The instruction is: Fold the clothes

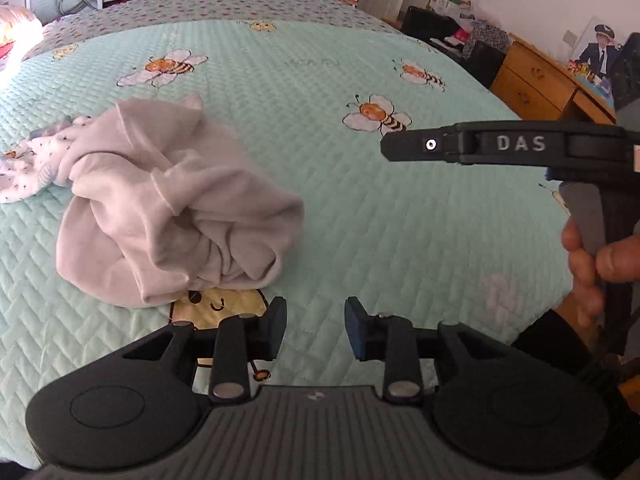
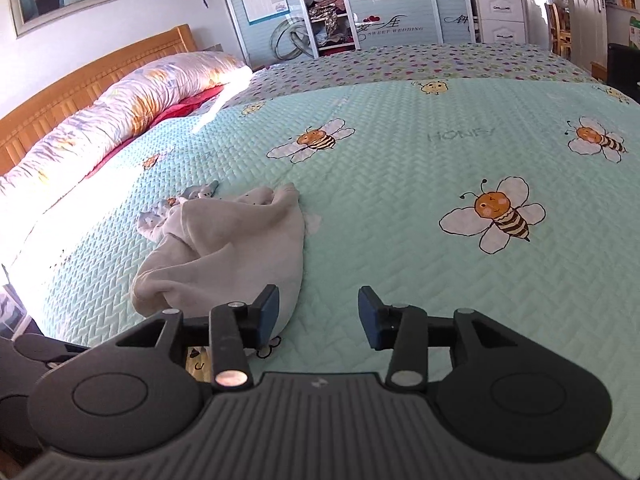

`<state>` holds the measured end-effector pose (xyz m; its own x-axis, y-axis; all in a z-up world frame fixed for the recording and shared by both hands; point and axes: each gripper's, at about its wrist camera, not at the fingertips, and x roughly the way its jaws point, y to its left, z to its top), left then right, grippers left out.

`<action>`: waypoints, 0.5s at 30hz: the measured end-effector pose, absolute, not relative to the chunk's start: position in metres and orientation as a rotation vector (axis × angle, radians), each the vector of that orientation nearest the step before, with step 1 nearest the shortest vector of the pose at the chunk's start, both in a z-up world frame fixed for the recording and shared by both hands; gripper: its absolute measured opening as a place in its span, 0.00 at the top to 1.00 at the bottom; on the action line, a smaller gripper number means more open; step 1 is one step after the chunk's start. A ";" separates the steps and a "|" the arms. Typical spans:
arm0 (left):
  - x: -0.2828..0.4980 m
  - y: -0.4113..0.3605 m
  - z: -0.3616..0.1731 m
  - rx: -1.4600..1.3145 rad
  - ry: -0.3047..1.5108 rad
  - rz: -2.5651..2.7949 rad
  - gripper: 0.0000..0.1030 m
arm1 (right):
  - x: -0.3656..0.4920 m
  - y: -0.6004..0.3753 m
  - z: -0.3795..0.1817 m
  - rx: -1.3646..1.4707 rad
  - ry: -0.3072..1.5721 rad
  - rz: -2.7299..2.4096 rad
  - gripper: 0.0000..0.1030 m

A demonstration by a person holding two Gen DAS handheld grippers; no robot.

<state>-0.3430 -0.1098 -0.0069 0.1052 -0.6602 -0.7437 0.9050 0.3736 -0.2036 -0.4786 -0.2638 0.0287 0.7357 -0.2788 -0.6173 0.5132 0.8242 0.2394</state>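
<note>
Crumpled garment lies ahead-left of the open left gripper

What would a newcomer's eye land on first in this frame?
Probably the crumpled pale grey garment, lying unfolded on the mint bee-print quilt, partly over a small star-print piece. Next, the two open tools: the left tool hangs empty just right of the heap, and the right tool close by it, empty too.

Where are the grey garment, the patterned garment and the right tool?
Grey garment (image 1: pixel 176 208), left wrist view, on its crumpled middle.
Patterned garment (image 1: pixel 28 168), left wrist view, on the dotted cloth left of the grey one.
Right tool (image 2: pixel 318 312), right wrist view, midway between its open fingertips.
</note>
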 end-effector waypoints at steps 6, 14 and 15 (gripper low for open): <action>-0.318 -0.078 0.012 0.222 0.866 -0.959 0.51 | -0.438 -0.248 0.035 0.355 0.675 -0.375 0.34; -0.286 -0.062 0.013 0.195 0.930 -0.756 0.45 | -0.365 -0.223 0.006 0.293 0.837 -0.299 0.36; -0.282 -0.062 0.012 0.195 0.945 -0.743 0.45 | -0.359 -0.222 0.002 0.284 0.854 -0.296 0.41</action>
<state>-0.2821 -0.0623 0.0124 0.3623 -0.4913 -0.7921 0.6537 0.7397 -0.1598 -0.3589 -0.2217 0.0016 0.6214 -0.1414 -0.7706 0.3665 0.9218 0.1264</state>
